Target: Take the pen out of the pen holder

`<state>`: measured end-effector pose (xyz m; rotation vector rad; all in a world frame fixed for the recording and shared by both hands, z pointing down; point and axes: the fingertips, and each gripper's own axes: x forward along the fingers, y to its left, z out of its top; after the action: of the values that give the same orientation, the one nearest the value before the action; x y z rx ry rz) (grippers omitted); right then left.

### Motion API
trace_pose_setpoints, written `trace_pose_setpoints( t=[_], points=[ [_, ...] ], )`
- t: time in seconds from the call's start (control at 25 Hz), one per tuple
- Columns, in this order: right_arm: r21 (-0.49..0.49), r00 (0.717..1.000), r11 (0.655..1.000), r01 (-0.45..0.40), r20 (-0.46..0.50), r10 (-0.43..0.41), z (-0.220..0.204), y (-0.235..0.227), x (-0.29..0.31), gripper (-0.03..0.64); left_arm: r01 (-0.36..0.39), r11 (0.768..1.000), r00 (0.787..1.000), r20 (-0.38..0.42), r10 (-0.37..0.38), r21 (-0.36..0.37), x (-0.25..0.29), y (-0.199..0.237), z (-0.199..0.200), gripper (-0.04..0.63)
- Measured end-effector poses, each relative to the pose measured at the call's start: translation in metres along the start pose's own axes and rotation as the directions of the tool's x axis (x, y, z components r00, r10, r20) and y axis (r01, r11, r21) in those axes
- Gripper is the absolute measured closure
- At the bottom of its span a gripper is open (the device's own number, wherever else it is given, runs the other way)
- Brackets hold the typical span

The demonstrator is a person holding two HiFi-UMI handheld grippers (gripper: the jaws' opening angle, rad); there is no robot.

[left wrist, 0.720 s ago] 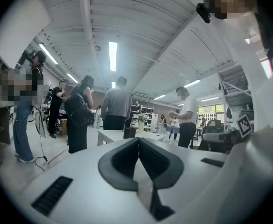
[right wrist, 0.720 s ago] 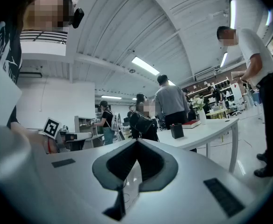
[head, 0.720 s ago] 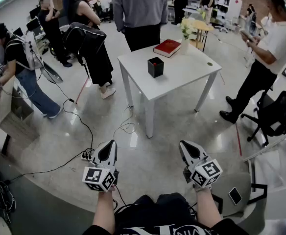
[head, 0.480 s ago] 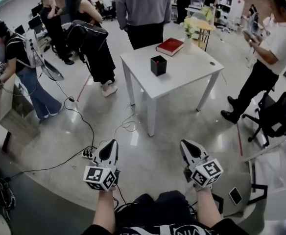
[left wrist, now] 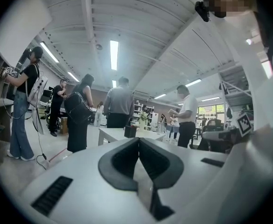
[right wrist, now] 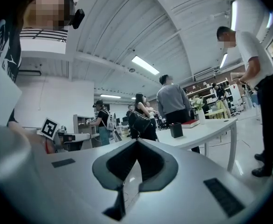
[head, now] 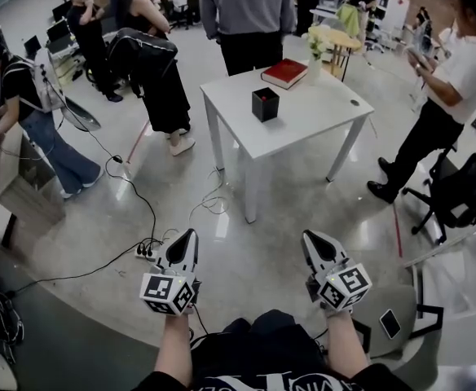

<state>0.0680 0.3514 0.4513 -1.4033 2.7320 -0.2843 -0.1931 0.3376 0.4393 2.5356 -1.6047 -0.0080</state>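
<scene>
While the black pen holder stands near the white table's left edge, its contents too small to make out, a red book lies at the far edge. Well short of the table, the left gripper and the right gripper point level, jaws pressed together and empty.

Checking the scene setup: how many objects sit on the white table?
4: black square pen holder mid-table, red hardcover book and white flower vase at the far edge, small dark disc at right. The holder's contents may be hidden.
</scene>
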Motion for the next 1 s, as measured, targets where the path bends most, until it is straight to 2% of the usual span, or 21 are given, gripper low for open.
trace_pose_setpoints(
  t=[0.24,0.32,0.44,0.64,1.0],
  points=[
    [0.012,0.992,0.992,0.127,0.008,-0.127,0.004,-0.019,-0.007,0.606,-0.027,1.000,1.000,0.005,0.027,0.000,-0.006,0.007,0.001,0.591],
    [0.025,0.989,0.989,0.144,0.016,-0.145,0.005,-0.025,-0.009,0.575,-0.025,1.000,1.000,0.004,0.025,-0.003,-0.004,0.007,-0.001,0.591],
    [0.054,0.988,0.987,0.152,0.027,-0.154,0.007,-0.031,-0.009,0.503,-0.016,1.000,1.000,0.000,0.016,-0.003,0.001,0.008,-0.001,0.591],
    [0.063,0.989,0.988,0.144,0.031,-0.147,0.008,-0.034,0.006,0.477,-0.015,1.000,1.000,-0.001,0.015,-0.005,0.013,0.017,0.000,0.591],
    [0.087,0.990,0.986,0.139,0.009,-0.140,0.006,-0.071,0.061,0.465,-0.025,1.000,0.999,-0.027,0.025,-0.009,0.067,0.047,-0.001,0.591]
  ],
)
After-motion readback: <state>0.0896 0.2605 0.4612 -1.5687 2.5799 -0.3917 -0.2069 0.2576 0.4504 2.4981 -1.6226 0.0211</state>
